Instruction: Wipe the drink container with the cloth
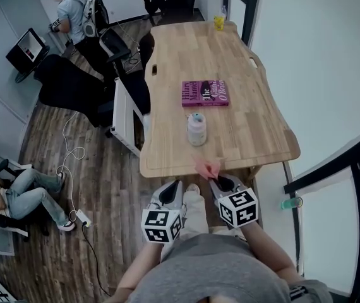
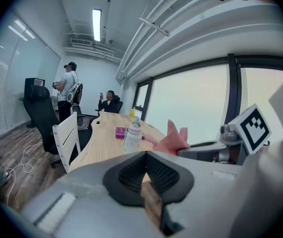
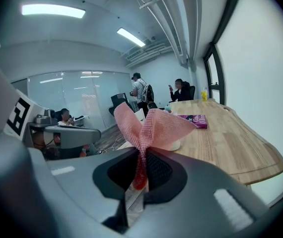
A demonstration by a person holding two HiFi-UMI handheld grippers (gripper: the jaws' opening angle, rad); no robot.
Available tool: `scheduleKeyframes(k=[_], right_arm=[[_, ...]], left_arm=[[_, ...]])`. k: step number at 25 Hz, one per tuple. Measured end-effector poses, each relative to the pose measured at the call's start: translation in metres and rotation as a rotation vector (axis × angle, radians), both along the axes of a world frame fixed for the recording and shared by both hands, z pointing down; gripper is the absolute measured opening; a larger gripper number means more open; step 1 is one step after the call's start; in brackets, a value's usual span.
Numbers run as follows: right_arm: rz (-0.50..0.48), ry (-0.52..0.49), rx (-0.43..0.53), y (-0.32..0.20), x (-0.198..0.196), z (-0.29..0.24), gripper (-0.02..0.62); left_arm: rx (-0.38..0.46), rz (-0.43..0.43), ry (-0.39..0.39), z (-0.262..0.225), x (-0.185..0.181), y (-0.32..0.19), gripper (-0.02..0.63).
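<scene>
A small white drink bottle (image 1: 196,129) with a pale blue top stands upright near the front end of the wooden table (image 1: 243,125); it also shows in the left gripper view (image 2: 132,136). My right gripper (image 1: 213,172) is shut on a pink mesh cloth (image 3: 149,128), held just over the table's near edge, short of the bottle. The cloth (image 1: 208,167) fans out above the jaws. My left gripper (image 1: 169,191) hangs beside it below the table edge, jaws closed together with nothing between them.
A purple book (image 1: 204,93) lies behind the bottle, a yellow cup (image 1: 219,22) at the far end. White and black chairs (image 1: 126,115) line the table's left side. People stand and sit at the back and lower left (image 1: 16,191). Cables trail on the floor (image 1: 72,169).
</scene>
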State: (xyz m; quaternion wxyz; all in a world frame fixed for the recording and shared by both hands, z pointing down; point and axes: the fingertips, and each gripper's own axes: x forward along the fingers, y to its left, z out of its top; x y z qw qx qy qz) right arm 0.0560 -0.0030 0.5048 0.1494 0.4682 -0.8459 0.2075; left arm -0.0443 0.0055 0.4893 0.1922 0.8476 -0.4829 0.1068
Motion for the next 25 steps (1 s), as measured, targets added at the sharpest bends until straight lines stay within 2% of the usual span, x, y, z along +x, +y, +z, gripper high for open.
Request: scheduleKeyframes(k=[17,25], right_arm=[[-0.013,0.021,0.073,0.007,0.001,-0.019,0.023],[-0.014,0.015,0.07,0.008,0.003,-0.02,0.023]], left_arm=[[0.004,0.002,-0.001,-0.005,0.012,0.004,0.003],[0.005,-0.002,0.003,-0.006,0.014,0.005,0.003]])
